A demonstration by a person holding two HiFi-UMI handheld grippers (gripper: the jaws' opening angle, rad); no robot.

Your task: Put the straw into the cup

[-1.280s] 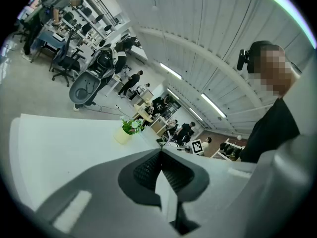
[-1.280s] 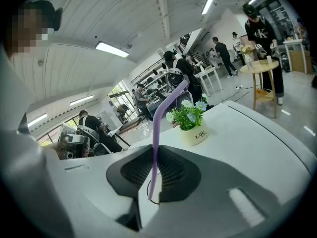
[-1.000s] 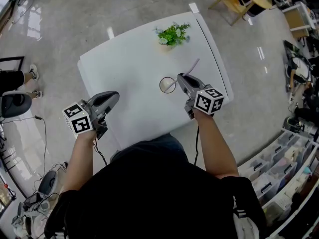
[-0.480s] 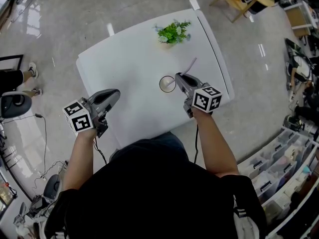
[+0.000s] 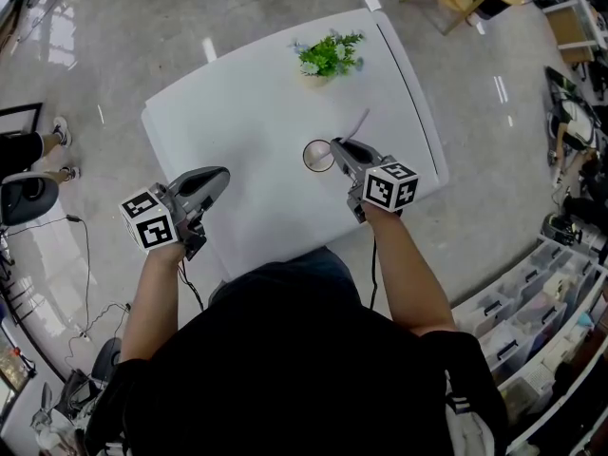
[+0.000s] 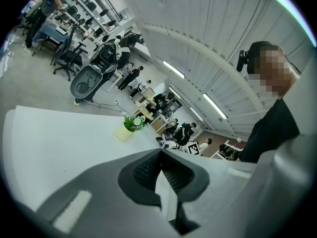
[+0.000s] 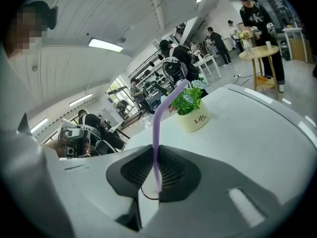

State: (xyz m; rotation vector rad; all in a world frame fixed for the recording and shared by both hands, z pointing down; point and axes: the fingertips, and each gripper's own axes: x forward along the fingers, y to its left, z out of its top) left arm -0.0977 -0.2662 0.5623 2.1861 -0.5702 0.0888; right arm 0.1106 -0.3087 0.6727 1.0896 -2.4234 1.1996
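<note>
A clear cup (image 5: 318, 156) stands on the white table (image 5: 247, 112), right of its middle. My right gripper (image 5: 339, 149) sits at the cup's right rim, shut on a purple bendy straw (image 5: 359, 123) whose upper end slants up and away. In the right gripper view the straw (image 7: 157, 128) rises from between the closed jaws (image 7: 154, 157), and a piece of the cup's rim (image 7: 146, 196) shows below them. The straw's lower end is hidden. My left gripper (image 5: 219, 176) hovers over the table's near left part, shut and empty, its jaws (image 6: 161, 153) meeting at the tips.
A small potted plant (image 5: 328, 57) stands at the table's far edge, and shows in the right gripper view (image 7: 192, 114). The table's right edge (image 5: 418, 112) runs close to my right hand. Storage bins (image 5: 532, 321) line the floor at right; a chair (image 5: 24, 198) stands at left.
My right gripper has sunk a little with the straw, closer to the cup's rim. The left gripper has stayed where it was.
</note>
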